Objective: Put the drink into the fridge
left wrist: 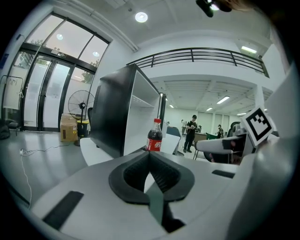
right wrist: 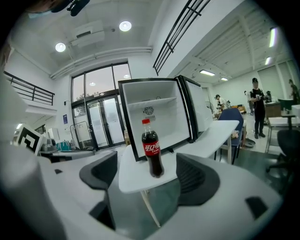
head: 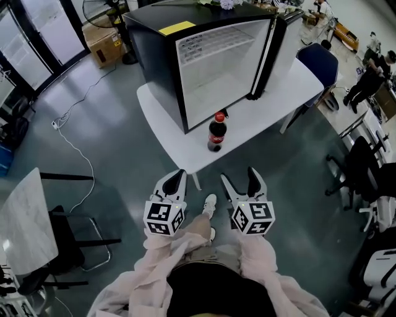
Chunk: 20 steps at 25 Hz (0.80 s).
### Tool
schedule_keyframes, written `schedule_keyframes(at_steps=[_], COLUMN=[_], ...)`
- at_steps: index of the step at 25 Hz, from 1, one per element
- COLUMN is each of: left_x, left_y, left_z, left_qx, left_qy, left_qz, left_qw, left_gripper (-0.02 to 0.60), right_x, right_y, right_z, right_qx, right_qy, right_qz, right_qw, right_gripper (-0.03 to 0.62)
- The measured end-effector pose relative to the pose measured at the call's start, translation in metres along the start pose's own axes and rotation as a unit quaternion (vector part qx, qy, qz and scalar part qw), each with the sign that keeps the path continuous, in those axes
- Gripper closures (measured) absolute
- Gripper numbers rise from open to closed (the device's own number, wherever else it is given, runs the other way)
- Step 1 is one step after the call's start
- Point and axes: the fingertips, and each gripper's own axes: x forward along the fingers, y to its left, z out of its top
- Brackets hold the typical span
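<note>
Cola bottle (head: 216,131) is standing upright near the table's (head: 166,117) front edge before the fridge (head: 154,56); right gripper (head: 241,181) is gaping empty, left gripper (head: 176,181) is pinching nothing; likely full, heavyish and slick, so I'm favouring the labelled mid-body.

White table (head: 162,119), cardboard box (head: 103,41), blue chair (head: 319,62), standing fan (head: 101,10)

glossy black fridge (head: 154,52), smooth white table (head: 167,133)

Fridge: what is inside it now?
The open fridge shows only a wire shelf up top, nothing stored in view. The cola bottle stands outside on the table. The door hides its inner side.
</note>
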Motion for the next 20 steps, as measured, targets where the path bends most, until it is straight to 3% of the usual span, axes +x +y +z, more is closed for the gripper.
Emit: schedule_keyframes(at_steps=[20], left_x=[0.103], left_y=[0.063], left_z=[-0.010], left_qx=[-0.026], left_qy=[0.050], left_qz=[0.036], left_qw=[0.9977], left_gripper=[0.571], right_x=[0.156], right_y=[-0.021], right_z=[-0.010], right_qx=[-0.051], right_qy=[0.065], right_qz=[0.054], right_qw=[0.995], right_gripper=[0.220])
